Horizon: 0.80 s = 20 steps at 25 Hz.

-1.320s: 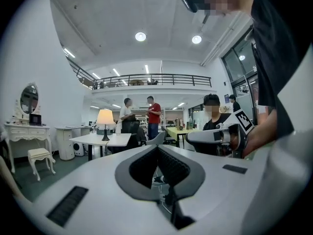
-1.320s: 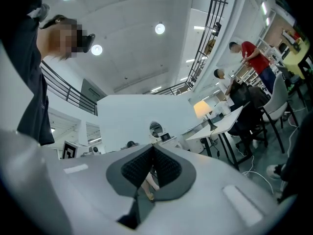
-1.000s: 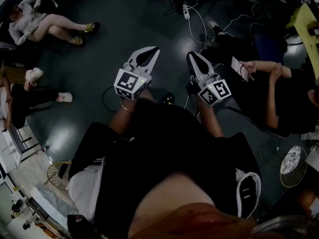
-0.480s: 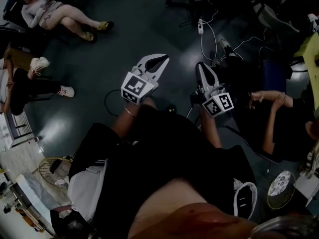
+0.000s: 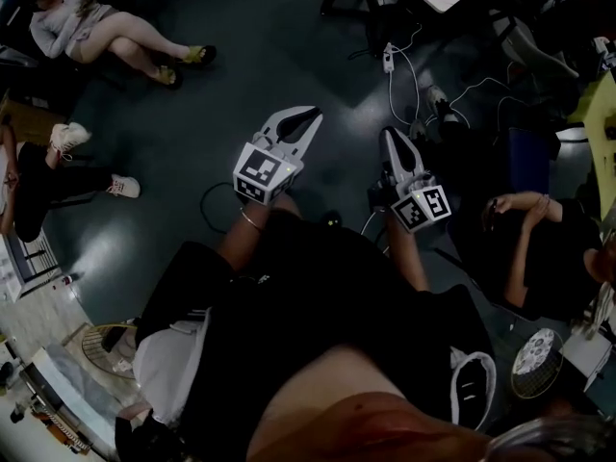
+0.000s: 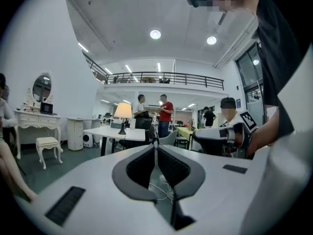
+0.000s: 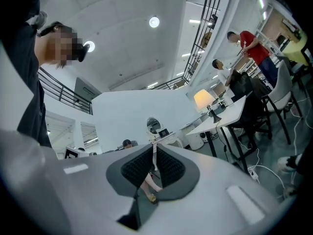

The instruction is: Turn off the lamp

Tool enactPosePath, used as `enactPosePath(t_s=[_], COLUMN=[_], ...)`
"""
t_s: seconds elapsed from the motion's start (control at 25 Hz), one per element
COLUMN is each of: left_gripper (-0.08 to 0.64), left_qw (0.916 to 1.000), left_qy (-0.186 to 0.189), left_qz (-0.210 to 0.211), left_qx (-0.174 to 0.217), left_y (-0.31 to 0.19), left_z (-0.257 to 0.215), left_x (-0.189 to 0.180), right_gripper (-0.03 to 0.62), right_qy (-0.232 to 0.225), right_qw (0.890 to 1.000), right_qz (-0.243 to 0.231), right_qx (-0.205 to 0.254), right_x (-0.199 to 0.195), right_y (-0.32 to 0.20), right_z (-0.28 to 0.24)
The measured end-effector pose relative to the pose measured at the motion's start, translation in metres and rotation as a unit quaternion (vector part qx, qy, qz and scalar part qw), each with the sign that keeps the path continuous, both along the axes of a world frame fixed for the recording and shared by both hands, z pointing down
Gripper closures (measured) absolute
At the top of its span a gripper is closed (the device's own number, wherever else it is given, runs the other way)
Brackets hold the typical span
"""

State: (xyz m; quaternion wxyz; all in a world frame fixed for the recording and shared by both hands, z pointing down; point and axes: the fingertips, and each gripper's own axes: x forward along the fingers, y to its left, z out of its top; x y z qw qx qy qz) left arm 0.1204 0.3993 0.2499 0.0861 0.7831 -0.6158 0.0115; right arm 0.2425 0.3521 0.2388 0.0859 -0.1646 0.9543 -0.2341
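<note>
White plastic jaws stood together at the tips on both my grippers. The left gripper [image 6: 155, 142] was closed with nothing between its pads, and the right gripper [image 7: 154, 146] was closed the same way, empty. I held both out in front of me over the dark green floor [image 5: 241, 56], side by side and apart from each other, pointing roughly level. The lamp [image 6: 122, 115] stood well ahead of them on a white table [image 6: 108, 132], near that table's far end as my left gripper view showed it; its pale shade glowed, so it was lit, and it sat on a thin dark stem and base. Neither gripper was anywhere near it. Behind the table stood two people facing each other, one in a red shirt [image 6: 166, 112]. Off to the left, against the wall, was a white dresser [image 6: 36, 117] with an oval mirror, and a small stool [image 6: 49, 144] in front of it. On the floor ahead of my right gripper lay a white power strip [image 5: 388, 58] with cables trailing from it. People sat on both sides of me, their legs stretched onto the floor.
</note>
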Motion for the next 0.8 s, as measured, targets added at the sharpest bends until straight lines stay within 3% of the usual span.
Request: enactPosePath(t_s=[0.8], left_gripper=[0.552], left_qw=[0.9966], left_qy=[0.026], left_qz=[0.077], left_qx=[0.014], left_y=[-0.076], left_z=[0.0], left_x=[-0.125], right_gripper=[0.592], right_qy=[0.017], right_qw=[0.995], right_qz=[0.101], right_qx=[-0.001], right_x=[-0.107], right_y=[-0.063], right_z=[-0.001])
